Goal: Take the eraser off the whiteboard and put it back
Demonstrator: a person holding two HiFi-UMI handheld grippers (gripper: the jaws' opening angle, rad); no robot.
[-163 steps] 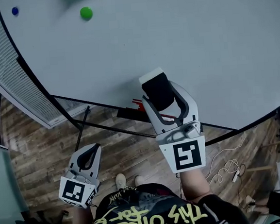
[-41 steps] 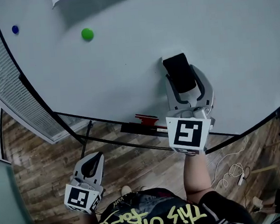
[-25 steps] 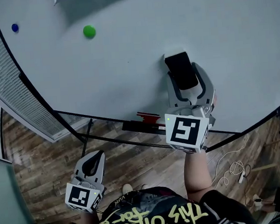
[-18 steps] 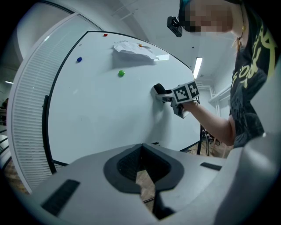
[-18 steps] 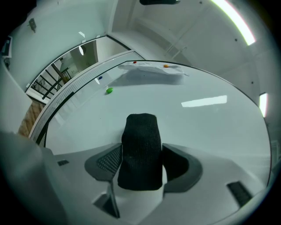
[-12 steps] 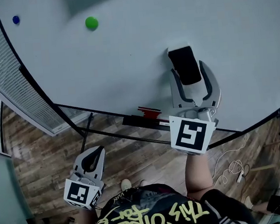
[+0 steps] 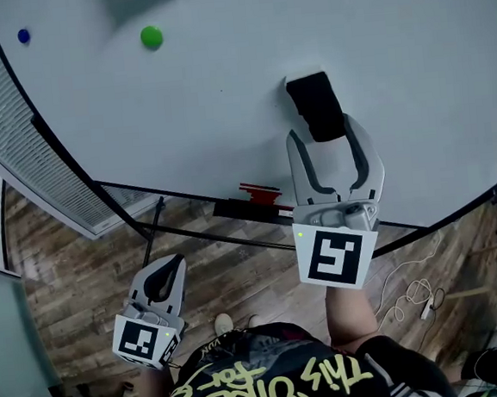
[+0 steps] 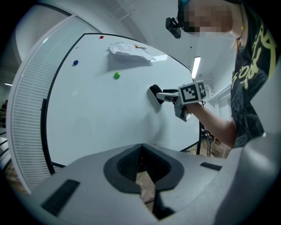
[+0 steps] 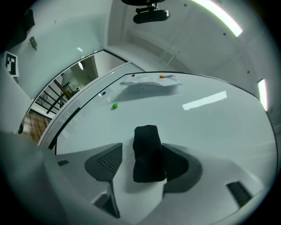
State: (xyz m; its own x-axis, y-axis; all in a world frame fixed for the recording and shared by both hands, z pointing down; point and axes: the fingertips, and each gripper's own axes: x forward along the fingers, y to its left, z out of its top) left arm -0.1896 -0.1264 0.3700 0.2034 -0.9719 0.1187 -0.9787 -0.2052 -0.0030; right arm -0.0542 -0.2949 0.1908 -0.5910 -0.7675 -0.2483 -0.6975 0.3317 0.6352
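The black eraser (image 7: 314, 105) sits flat on the whiteboard (image 7: 223, 109). My right gripper (image 7: 328, 139) is open just below it. In the right gripper view the eraser (image 9: 148, 151) lies between the spread jaws of the right gripper (image 9: 142, 165), close against the right one, with a gap on the left. My left gripper (image 7: 159, 281) hangs low over the wooden floor, shut and holding nothing. The left gripper view looks over the left gripper (image 8: 141, 169) at the eraser (image 8: 155, 93) on the board, with the right gripper (image 8: 169, 94) beside it.
A green magnet (image 7: 151, 37) and a blue magnet (image 7: 23, 36) stick to the board's upper left. Crumpled paper (image 9: 149, 81) is pinned near the top. A tray with a red marker (image 7: 257, 192) runs under the board's lower edge. Cables (image 7: 413, 296) lie on the floor at the right.
The right gripper carried the eraser up onto the board, then opened its jaws and drew back a little. The eraser stays on the board. The left gripper has barely moved.
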